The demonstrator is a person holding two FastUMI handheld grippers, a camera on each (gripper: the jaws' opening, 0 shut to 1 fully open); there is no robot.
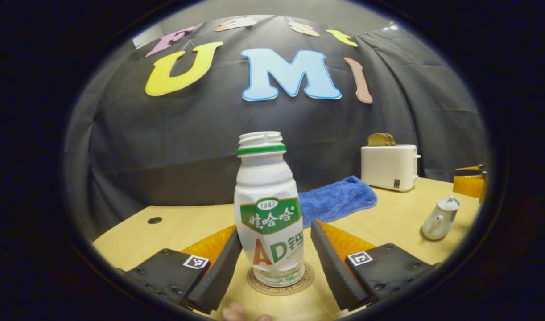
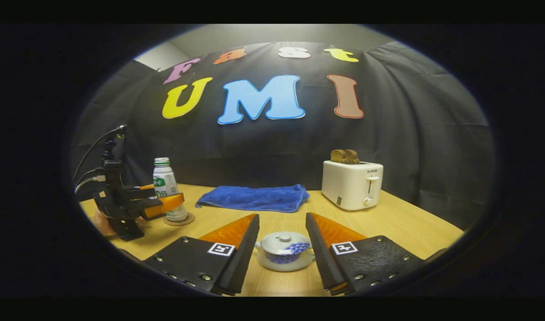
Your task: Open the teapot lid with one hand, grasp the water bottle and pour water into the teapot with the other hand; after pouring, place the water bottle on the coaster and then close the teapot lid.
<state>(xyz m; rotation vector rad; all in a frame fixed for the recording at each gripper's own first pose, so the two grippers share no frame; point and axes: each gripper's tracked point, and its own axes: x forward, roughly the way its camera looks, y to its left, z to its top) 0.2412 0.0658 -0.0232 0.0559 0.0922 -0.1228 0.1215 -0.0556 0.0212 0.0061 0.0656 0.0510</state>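
Water bottle sits capless on the coaster, left hand-held gripper spread around it with a gap on the right. Right hand-held gripper is spread around the lidded teapot on the tabletop. Squeeze off-centre and the bottle tips — spilling everywhere.

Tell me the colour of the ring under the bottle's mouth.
Green; the ring on the water bottle shows best in the left gripper view.

My left gripper view sits low, close behind the bottle, facing the wall. My right gripper view looks over the teapot. Both share the table, towel and toaster.
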